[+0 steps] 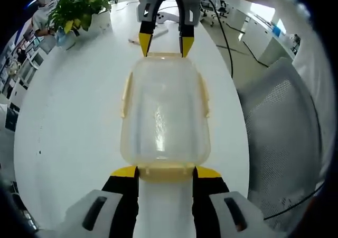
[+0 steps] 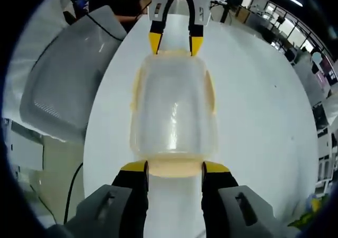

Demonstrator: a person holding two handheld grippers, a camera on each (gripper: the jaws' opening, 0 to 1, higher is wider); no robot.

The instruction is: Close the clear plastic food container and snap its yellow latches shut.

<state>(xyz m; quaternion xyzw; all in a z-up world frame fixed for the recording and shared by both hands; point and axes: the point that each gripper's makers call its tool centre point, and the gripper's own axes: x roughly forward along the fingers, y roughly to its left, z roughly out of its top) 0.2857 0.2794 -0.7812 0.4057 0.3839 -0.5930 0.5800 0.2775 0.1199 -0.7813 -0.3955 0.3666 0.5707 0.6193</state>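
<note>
With the lid already down on the clear food container on the desk, I've both grippers, left and right, spread at its end latches, seemingly unsnapped.

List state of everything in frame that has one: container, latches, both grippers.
Container: lid on, upright on the white table.
End latches: left gripper straddles the near one in the left gripper view, right gripper straddles the opposite one; whether either is snapped, cannot tell.
Side latches: lying against the container's sides; snapped or not, cannot tell.
Left gripper: open, one jaw at each side of its latch.
Right gripper: open, same stance at the other end.
</note>
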